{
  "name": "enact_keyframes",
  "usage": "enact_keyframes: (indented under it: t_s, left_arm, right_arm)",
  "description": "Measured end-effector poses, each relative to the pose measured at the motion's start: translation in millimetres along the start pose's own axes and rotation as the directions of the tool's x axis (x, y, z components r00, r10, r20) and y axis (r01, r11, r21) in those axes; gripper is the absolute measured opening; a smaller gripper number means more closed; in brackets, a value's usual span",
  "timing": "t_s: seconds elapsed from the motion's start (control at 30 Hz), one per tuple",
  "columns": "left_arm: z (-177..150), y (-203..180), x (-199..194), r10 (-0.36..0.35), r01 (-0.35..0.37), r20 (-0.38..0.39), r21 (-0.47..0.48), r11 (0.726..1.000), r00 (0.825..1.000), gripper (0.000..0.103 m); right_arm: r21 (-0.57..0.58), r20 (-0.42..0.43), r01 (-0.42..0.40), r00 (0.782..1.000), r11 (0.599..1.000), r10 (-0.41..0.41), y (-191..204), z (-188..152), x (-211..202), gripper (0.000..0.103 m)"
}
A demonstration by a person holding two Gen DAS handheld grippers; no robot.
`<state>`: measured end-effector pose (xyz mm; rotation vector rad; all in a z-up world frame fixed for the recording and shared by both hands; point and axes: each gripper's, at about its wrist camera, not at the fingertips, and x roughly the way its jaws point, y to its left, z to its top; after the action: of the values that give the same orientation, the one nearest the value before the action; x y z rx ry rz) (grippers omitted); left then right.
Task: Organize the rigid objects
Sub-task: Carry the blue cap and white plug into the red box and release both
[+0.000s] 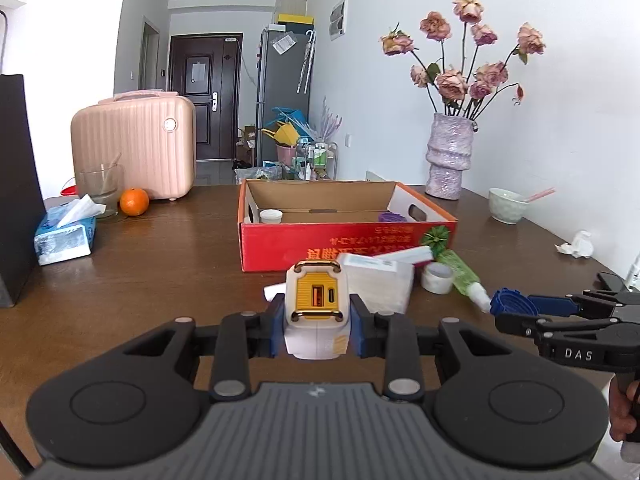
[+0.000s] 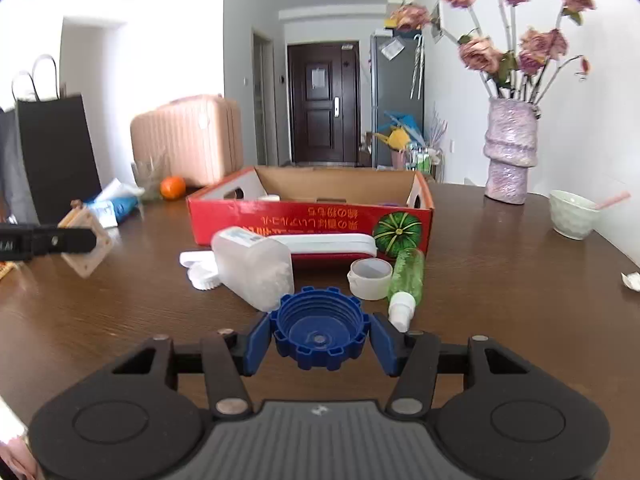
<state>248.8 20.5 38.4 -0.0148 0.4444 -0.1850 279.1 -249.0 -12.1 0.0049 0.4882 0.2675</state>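
My left gripper (image 1: 317, 316) is shut on a white and yellow charger block (image 1: 316, 304), held above the table in front of the red cardboard box (image 1: 344, 246). My right gripper (image 2: 319, 338) is shut on a blue ribbed bottle cap (image 2: 319, 334); it also shows in the left wrist view (image 1: 514, 305) at the right. In front of the box lie a frosted plastic container (image 2: 256, 270), a white flat case (image 2: 332, 243), a white round lid (image 2: 370, 278) and a green spray bottle (image 2: 406, 278). The box holds a white jar (image 1: 271, 216) and a purple item (image 1: 391, 217).
On the brown table (image 1: 160, 272) stand a pink suitcase (image 1: 134, 142), a glass (image 1: 99, 188), an orange (image 1: 134, 201), a tissue pack (image 1: 64, 236), a black bag (image 1: 18, 216), a flower vase (image 1: 448, 156), a green bowl (image 1: 507, 205) and crumpled paper (image 1: 576, 245).
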Motion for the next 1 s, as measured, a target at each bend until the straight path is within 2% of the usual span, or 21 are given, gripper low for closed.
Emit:
enact_keyframes:
  t_s: [0.2, 0.4, 0.53, 0.67, 0.77, 0.9, 1.0]
  left_arm:
    - [2.6, -24.3, -17.8, 0.021, -0.021, 0.026, -0.013, 1.0, 0.999, 0.032]
    - [33.9, -49.4, 6.8, 0.061, -0.063, 0.061, 0.034, 0.997, 0.996, 0.032]
    - [71.0, -64.0, 54.8, 0.065, -0.068, 0.061, 0.065, 0.996, 0.996, 0.032]
    - [106.3, -65.7, 120.7, 0.067, -0.067, 0.002, 0.083, 0.994, 0.998, 0.032]
    - [125.8, -72.2, 177.4, 0.117, -0.115, 0.001, 0.156, 0.981, 0.993, 0.032]
    - [139.0, -57.6, 245.6, 0.155, -0.146, -0.079, 0.107, 0.984, 0.985, 0.032]
    - [134.7, -38.6, 284.1, 0.203, -0.19, -0.144, 0.099, 0.977, 0.969, 0.032]
  right_arm:
    - [0.014, 0.074, -0.036, 0.997, 0.999, 0.035, -18.7, -1.1, -26.4, 0.053]
    - [-0.025, 0.139, -0.065, 0.988, 0.998, 0.067, -46.6, 27.0, -21.3, 0.053]
    - [-0.059, 0.133, -0.106, 0.985, 0.993, 0.113, -69.5, 52.0, -19.4, 0.053]
    - [-0.08, 0.155, -0.089, 0.983, 0.993, 0.1, -104.5, 78.8, -14.5, 0.053]
    - [-0.088, 0.172, -0.067, 0.982, 0.994, 0.081, -133.3, 94.2, -9.2, 0.053]
    - [-0.076, 0.15, -0.046, 0.987, 0.996, 0.057, -167.1, 100.4, 3.5, 0.053]
    - [-0.059, 0.138, -0.064, 0.988, 0.996, 0.071, -181.8, 96.7, 13.5, 0.053]
